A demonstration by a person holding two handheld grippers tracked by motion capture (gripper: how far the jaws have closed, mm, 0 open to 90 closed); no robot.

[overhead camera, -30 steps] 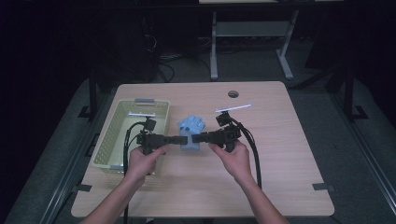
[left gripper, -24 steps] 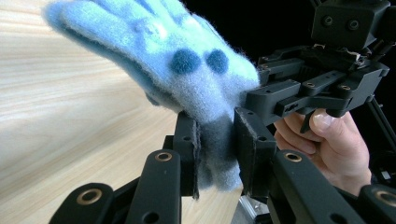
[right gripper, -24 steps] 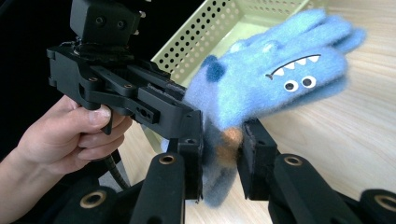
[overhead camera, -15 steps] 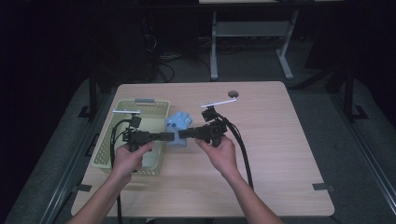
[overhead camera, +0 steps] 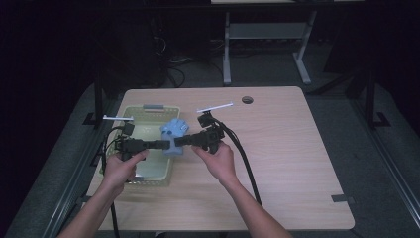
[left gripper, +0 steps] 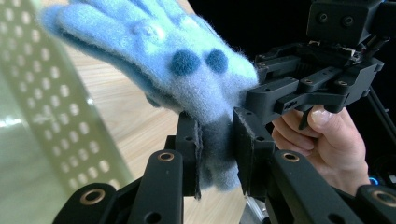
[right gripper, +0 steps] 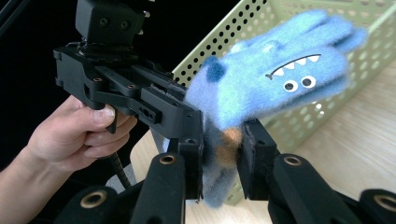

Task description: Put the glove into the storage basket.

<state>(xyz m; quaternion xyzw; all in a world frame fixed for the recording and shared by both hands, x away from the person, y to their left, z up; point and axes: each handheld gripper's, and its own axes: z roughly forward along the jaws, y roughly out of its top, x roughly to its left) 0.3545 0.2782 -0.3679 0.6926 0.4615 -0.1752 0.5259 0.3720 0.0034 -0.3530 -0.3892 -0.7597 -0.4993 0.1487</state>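
A fuzzy light-blue glove (overhead camera: 173,133) with a monster face, white teeth and small eyes hangs in the air between both grippers, over the right rim of a pale green perforated basket (overhead camera: 143,119). My left gripper (overhead camera: 166,145) comes in from the left and is shut on the glove's cuff. My right gripper (overhead camera: 179,141) comes in from the right and is shut on the same cuff. In the left gripper view the pads (left gripper: 192,140) press the cuff of the glove (left gripper: 154,51). The right gripper view shows the glove (right gripper: 275,74) pinched the same way, fingers pointing toward the basket (right gripper: 280,18).
The basket sits at the left edge of the light wooden table (overhead camera: 297,163). A cable hole (overhead camera: 247,99) lies near the far edge. Black cables (overhead camera: 245,163) trail from the grippers toward the person. Dark floor and a metal frame surround the table.
Both hands have carried the glove leftward, from the middle of the table to above the basket's right rim. Both grips on the cuff are unchanged.
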